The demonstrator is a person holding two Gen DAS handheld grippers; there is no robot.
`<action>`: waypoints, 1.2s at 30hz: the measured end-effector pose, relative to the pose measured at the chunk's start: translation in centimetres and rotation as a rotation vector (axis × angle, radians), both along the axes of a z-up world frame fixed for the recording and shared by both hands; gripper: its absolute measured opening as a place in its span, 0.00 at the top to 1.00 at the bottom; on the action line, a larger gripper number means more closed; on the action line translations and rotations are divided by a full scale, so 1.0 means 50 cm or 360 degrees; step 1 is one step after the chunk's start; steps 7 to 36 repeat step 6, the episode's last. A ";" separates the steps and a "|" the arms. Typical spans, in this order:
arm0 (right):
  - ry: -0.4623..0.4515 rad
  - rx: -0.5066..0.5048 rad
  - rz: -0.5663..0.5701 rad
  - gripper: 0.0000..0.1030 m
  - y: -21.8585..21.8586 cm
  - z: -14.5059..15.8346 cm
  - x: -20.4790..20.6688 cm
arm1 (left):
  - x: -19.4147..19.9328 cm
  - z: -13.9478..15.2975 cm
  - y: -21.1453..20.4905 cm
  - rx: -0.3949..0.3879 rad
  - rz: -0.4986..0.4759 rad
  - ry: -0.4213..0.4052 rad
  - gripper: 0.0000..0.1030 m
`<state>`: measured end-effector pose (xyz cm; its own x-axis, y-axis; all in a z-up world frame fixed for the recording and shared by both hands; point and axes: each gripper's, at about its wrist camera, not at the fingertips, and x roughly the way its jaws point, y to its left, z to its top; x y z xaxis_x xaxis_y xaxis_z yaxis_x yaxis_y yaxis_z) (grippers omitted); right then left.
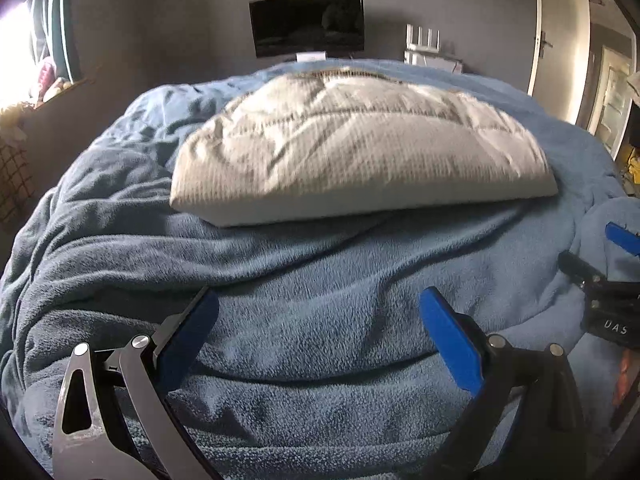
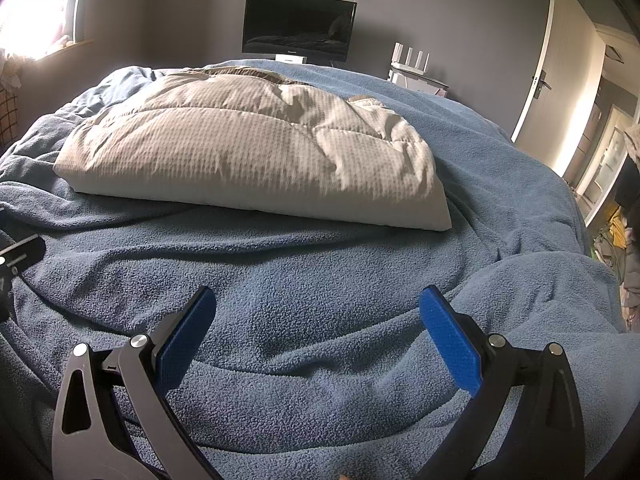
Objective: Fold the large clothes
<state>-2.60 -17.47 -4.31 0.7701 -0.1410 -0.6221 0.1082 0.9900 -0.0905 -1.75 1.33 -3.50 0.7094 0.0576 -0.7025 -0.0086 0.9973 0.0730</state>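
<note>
A large beige waffle-textured garment [image 1: 352, 148], folded into a thick rectangle, lies on the blue fleece blanket [image 1: 320, 280] in the middle of the bed. It also shows in the right wrist view [image 2: 256, 160]. My left gripper [image 1: 318, 300] is open and empty, hovering over the blanket short of the garment's near edge. My right gripper [image 2: 318, 300] is open and empty too, over the blanket near the garment's right end. The right gripper's blue pad shows at the right edge of the left wrist view [image 1: 622, 238].
The blue blanket [image 2: 320, 320] is rumpled, with a raised fold at the right [image 2: 552, 280]. A TV [image 1: 308, 24] and a white router [image 1: 424, 46] stand behind the bed. A window [image 1: 16, 48] is at left, a door [image 2: 560, 64] at right.
</note>
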 end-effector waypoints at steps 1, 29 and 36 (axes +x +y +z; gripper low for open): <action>0.0002 -0.0002 0.0001 0.06 0.000 -0.001 0.000 | 0.002 -0.001 0.001 0.0010 0.0005 0.0005 0.06; 0.0008 -0.0002 0.0004 0.06 -0.003 -0.003 0.001 | 0.001 -0.001 0.008 0.0001 0.0007 0.0011 0.06; 0.0008 -0.0002 0.0004 0.06 -0.003 -0.003 0.001 | 0.001 -0.001 0.008 0.0001 0.0007 0.0011 0.06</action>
